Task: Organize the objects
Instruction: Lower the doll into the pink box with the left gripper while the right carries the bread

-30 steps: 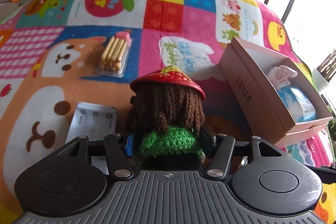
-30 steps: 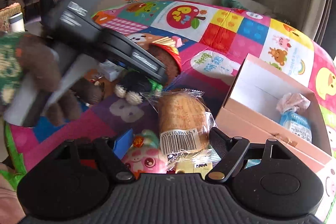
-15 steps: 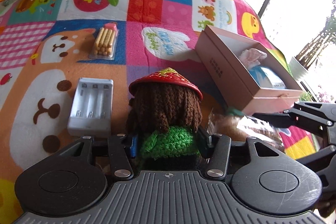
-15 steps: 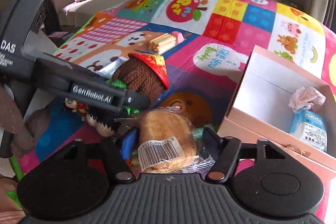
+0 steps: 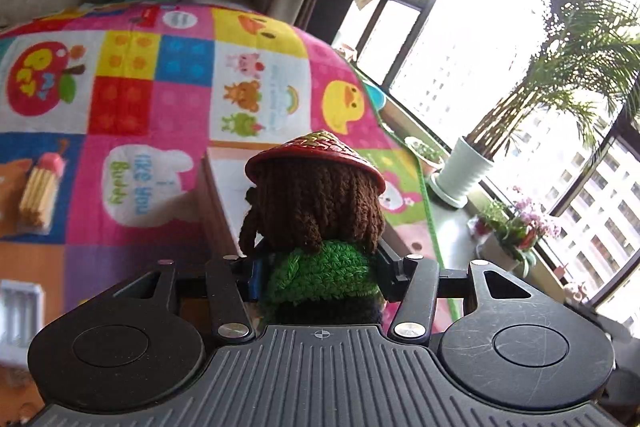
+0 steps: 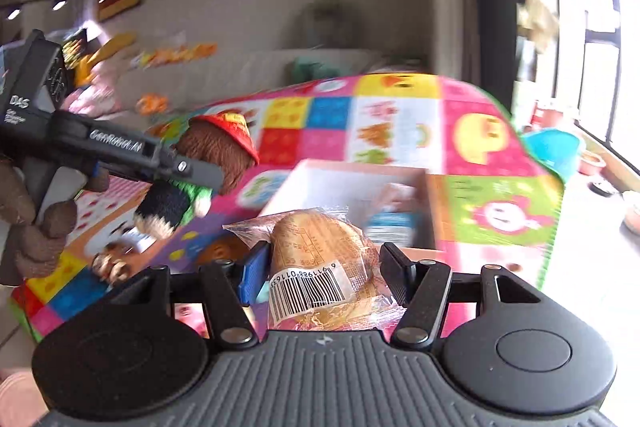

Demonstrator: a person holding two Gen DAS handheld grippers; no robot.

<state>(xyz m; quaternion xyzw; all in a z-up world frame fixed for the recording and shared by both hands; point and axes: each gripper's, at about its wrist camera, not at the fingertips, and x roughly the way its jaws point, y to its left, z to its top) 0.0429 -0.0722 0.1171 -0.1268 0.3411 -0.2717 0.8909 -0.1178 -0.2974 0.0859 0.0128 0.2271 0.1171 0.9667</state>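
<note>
My left gripper (image 5: 318, 267) is shut on a crocheted doll (image 5: 316, 211) with brown hair, a red hat and a green top, held in the air just before the pink box (image 5: 218, 183). In the right wrist view that doll (image 6: 208, 163) hangs left of the open pink box (image 6: 320, 183). My right gripper (image 6: 324, 267) is shut on a wrapped bread bun (image 6: 320, 263) with a barcode label, held above the box's near edge. A blue-and-white packet (image 6: 390, 223) lies inside the box.
A colourful play mat (image 5: 160, 99) covers the surface. A pack of biscuit sticks (image 5: 40, 191) and a white battery holder (image 5: 18, 315) lie on it at the left. Potted plants (image 5: 464, 171) and windows are at the right. A sofa stands behind.
Both grippers have risen and swung right toward the pink box, each with its object. The views now tilt up to the wall and windows.
</note>
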